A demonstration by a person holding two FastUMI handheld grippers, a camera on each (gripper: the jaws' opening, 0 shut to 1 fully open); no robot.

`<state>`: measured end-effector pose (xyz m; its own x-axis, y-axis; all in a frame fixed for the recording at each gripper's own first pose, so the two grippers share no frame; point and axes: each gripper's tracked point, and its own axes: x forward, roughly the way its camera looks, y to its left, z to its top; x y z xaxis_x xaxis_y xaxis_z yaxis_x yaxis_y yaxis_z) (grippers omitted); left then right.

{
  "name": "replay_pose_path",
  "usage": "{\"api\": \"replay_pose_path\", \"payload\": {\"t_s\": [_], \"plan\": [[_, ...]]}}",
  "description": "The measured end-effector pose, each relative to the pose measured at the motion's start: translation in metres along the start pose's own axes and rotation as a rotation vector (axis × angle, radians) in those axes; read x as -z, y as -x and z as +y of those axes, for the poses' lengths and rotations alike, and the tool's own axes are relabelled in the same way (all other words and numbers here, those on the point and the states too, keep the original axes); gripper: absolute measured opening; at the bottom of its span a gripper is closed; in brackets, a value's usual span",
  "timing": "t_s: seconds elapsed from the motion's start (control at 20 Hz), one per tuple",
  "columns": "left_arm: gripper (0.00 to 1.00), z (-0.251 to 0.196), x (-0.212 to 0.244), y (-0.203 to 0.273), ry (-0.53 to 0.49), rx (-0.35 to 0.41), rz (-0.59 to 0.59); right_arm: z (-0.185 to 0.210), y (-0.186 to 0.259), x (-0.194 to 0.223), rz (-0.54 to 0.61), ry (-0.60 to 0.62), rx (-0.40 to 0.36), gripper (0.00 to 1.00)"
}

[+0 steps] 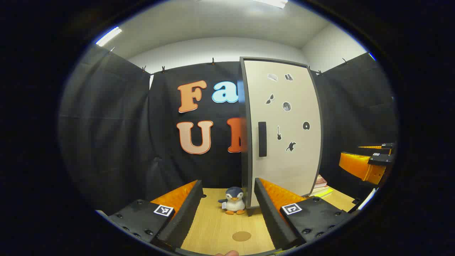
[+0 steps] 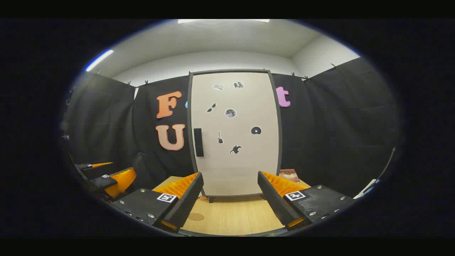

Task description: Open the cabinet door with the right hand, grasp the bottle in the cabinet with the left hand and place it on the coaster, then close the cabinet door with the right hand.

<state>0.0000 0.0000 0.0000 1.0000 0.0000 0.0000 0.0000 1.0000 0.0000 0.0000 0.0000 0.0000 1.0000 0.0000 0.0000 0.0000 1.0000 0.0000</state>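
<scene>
The cabinet door (image 2: 234,133) is found shut, directly ahead of the right gripper (image 2: 230,193), whose fingers are spread apart. The left gripper (image 1: 227,202) is likewise held open, the coaster (image 1: 241,236) lying between its fingers.

Wooden table (image 1: 213,227) — cabinet (image 1: 284,135), coaster (image 1: 241,236), plush penguin (image 1: 234,201), books (image 1: 321,186)
</scene>
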Motion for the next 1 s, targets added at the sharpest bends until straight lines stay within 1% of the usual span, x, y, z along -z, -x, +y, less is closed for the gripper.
{"api": "replay_pose_path", "payload": {"t_s": [0.3,0.75,1.0], "plan": [[0.95,0.005,0.001,-0.003,-0.012,-0.010,0.000,-0.008,-0.004,0.001,0.007,-0.007,0.019,0.95],[0.95,0.007,0.000,-0.009,-0.018,0.006,0.001,-0.006,-0.008,-0.003,0.000,0.011,0.030,0.95],[0.95,0.015,0.002,-0.013,-0.021,-0.001,0.005,-0.002,-0.012,-0.002,0.002,0.010,0.027,0.95]]}}
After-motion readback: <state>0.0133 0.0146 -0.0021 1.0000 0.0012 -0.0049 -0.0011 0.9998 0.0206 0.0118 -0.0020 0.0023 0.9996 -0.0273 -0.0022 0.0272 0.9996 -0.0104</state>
